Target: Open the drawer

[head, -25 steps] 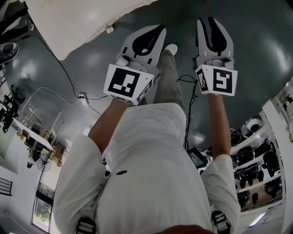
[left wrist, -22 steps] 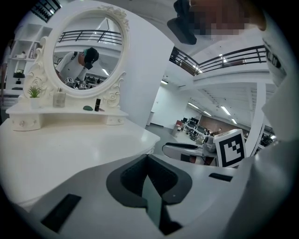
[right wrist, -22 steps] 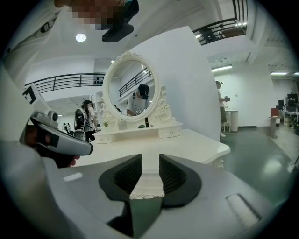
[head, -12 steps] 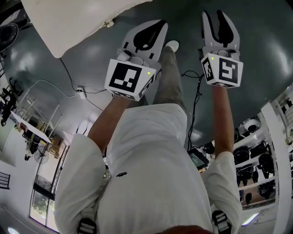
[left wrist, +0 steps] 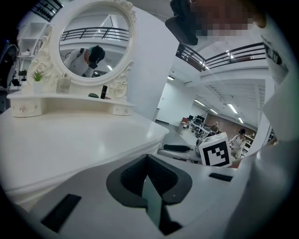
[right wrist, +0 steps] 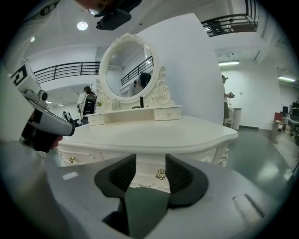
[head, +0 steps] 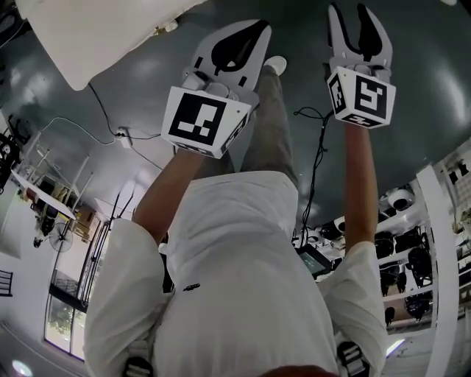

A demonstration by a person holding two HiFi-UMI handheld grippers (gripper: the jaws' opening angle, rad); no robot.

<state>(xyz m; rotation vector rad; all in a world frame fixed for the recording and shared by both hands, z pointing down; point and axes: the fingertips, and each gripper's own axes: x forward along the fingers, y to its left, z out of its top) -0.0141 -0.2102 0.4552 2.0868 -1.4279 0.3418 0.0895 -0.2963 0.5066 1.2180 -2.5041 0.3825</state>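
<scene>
The white dressing table (right wrist: 154,135) stands ahead of me in the right gripper view. Its middle drawer (right wrist: 147,179) sits shut under the tabletop, with a gold handle (right wrist: 160,174). My right gripper (right wrist: 149,159) points at that handle from a short way off, and the handle shows in the gap between the jaws. The jaws have just been opening and hold nothing. In the head view the right gripper (head: 352,16) is spread wide over the dark floor. My left gripper (head: 250,29) hangs beside it, shut and empty. In its own view the left gripper (left wrist: 147,158) points along the tabletop (left wrist: 70,140).
An oval mirror (right wrist: 129,64) on a shelf with small drawers (right wrist: 135,114) stands at the back of the table. A second gold knob (right wrist: 71,159) marks the left drawer. Cables (head: 318,140) trail over the dark floor by my legs. Shelves of gear (head: 412,258) stand at the right.
Both grippers have moved toward the top of the head view. The right jaws have spread from nearly closed to wide. The left jaws stay shut.
</scene>
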